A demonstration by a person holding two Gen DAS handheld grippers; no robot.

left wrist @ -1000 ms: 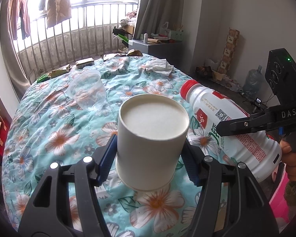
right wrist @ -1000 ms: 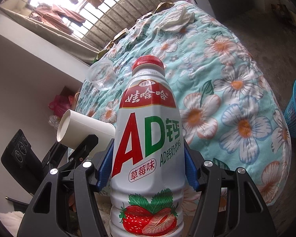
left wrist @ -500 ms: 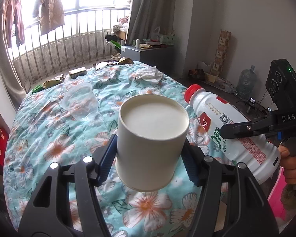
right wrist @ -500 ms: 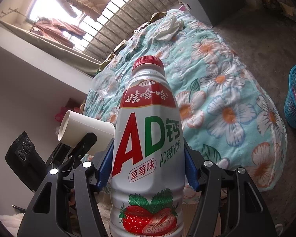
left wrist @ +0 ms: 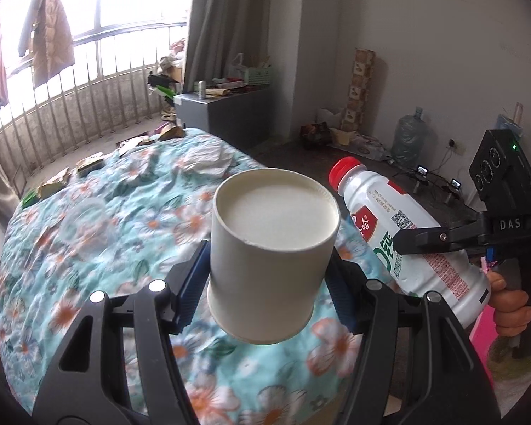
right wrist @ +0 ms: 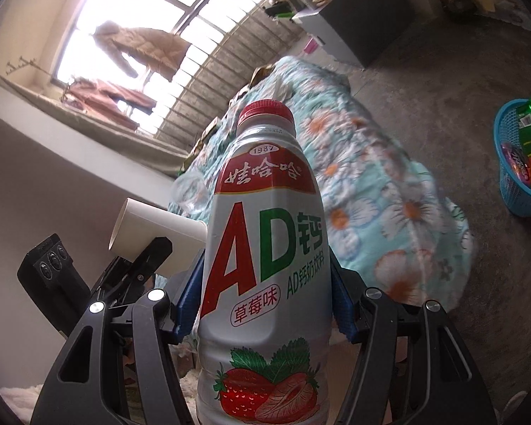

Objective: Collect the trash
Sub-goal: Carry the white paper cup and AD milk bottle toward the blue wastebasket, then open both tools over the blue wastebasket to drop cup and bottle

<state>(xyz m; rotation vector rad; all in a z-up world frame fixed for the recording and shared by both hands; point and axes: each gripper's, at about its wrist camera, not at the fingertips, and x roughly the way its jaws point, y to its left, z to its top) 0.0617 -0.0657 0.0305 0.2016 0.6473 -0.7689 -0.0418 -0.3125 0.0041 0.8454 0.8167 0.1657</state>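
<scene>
My left gripper [left wrist: 267, 279] is shut on a white paper cup [left wrist: 270, 262], held upright above the flowered bedspread [left wrist: 88, 248]. My right gripper [right wrist: 265, 294] is shut on a white drink bottle [right wrist: 265, 248] with a red cap and a strawberry label. In the left wrist view that bottle [left wrist: 400, 233] lies tilted to the right of the cup, clamped by the right gripper [left wrist: 439, 237] with a hand on its grip. The right wrist view shows the cup [right wrist: 155, 226] to the left of the bottle, in the left gripper [right wrist: 152, 255]. A clear plastic cup [left wrist: 88, 226] lies on the bed.
A blue basket [right wrist: 520, 163] with bright wrappers stands on the floor right of the bed. Crumpled paper [left wrist: 209, 159] and snack wrappers [left wrist: 88, 163] lie on the far bedspread. A grey cabinet [left wrist: 226, 113], a water jug [left wrist: 407, 134] and cables line the wall.
Both grippers have lifted and drawn back from the bed with cup and bottle still clamped. The bed looks smaller and lower, and the blue basket has come further into the right wrist view.
</scene>
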